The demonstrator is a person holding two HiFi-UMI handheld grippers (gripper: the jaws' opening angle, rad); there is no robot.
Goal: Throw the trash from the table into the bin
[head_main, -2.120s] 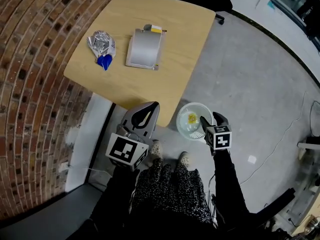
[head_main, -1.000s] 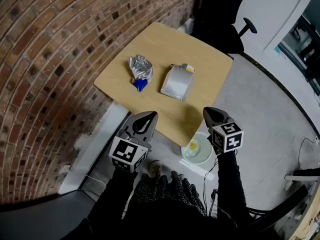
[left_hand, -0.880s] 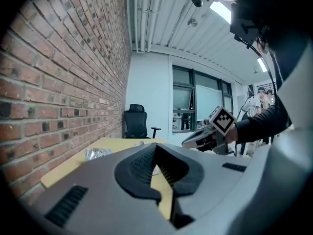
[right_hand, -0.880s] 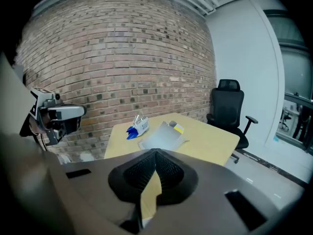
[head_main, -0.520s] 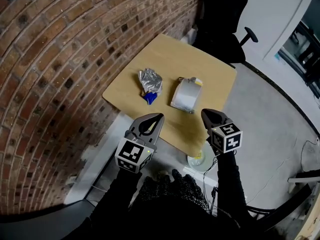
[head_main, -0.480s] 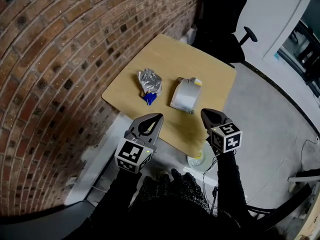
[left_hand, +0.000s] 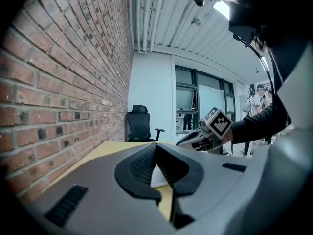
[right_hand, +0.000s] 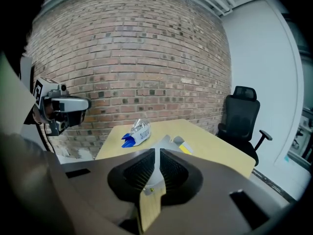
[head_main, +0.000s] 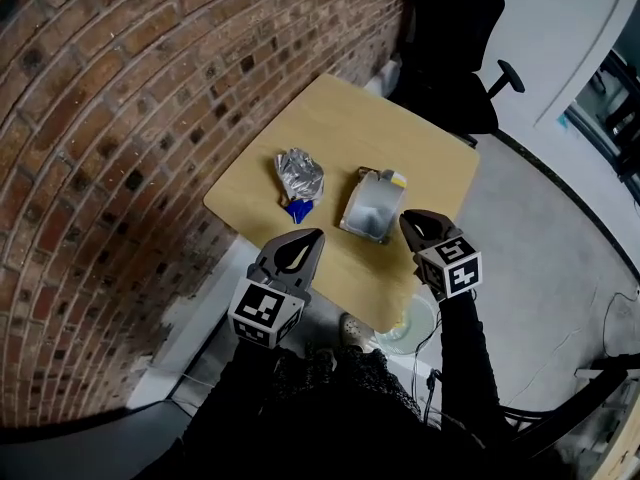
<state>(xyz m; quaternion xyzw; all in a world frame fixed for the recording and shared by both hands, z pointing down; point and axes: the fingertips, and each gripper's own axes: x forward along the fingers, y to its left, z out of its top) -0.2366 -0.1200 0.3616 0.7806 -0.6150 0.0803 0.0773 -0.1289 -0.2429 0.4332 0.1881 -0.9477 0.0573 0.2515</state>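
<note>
Jaws of the right gripper (head_main: 408, 219) were found closed, pad against pad, with nothing held between them. The left gripper (head_main: 317, 235) was likewise seen shut and empty, its tips met above a small triangular gap. Both tools were held at the near side of the wooden table (head_main: 340, 123), the left by its near corner. In the head view, the right was seen just beside the silver pouch (head_main: 368, 204). That pouch, flat and marked with a yellow corner, was laid near the middle of the tabletop. A crumpled foil wrapper (head_main: 299, 174) with a blue end was placed to its left, apart from it and nearer the brick wall (head_main: 110, 118). Both pieces of trash were left lying free on the wood. The white bin (head_main: 418, 325) was set on the floor below the table's near edge, partly covered by the right forearm. A black office chair (head_main: 450, 38) was parked beyond the table's far side.
</note>
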